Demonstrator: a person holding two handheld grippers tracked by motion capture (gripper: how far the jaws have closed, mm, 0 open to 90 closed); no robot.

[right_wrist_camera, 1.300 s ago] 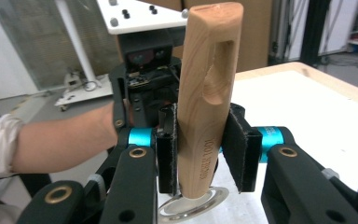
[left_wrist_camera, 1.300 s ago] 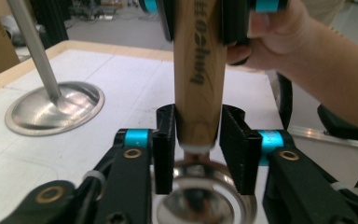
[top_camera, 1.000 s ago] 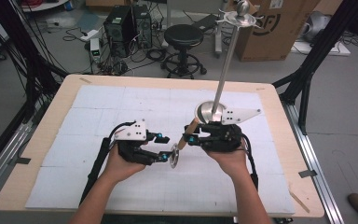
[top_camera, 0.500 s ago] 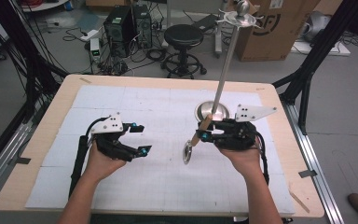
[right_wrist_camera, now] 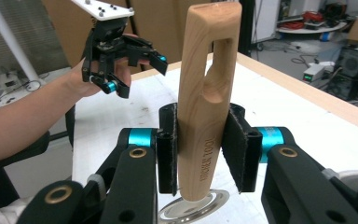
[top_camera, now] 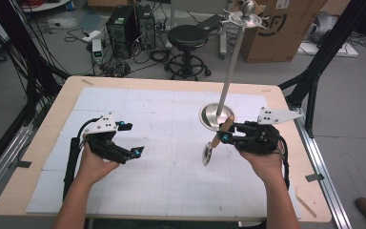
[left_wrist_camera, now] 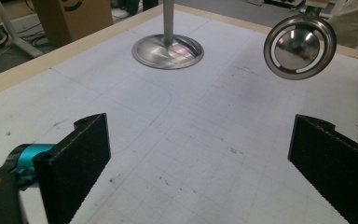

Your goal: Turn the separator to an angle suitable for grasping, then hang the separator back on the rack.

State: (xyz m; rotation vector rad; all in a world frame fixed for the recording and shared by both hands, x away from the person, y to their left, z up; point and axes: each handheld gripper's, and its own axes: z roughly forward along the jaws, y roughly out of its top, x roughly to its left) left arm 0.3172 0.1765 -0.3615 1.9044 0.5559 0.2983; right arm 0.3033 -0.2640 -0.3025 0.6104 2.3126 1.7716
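A white gridded table with a pale wooden rim spans the scene; beyond it stand a cardboard box, a black stool and computer cases on a floor of loose cables. On the table just beyond the right tool rises a tall metal stand, its round base touching the sheet and lying close behind the tool's tip. The right tool, held in the person's right hand, is clamped tight on the wooden handle of a kitchen utensil; the handle runs between the pads, its slotted end above them, and its round metal head hangs just beyond the tool's tip, raised above the sheet. The left tool, in the left hand, sits well apart from the right one across the table; its jaws have just been opening and stand wide with nothing between them; in the left gripper view the metal head shows ahead of that tool and toward its right jaw, the stand's base farther ahead.
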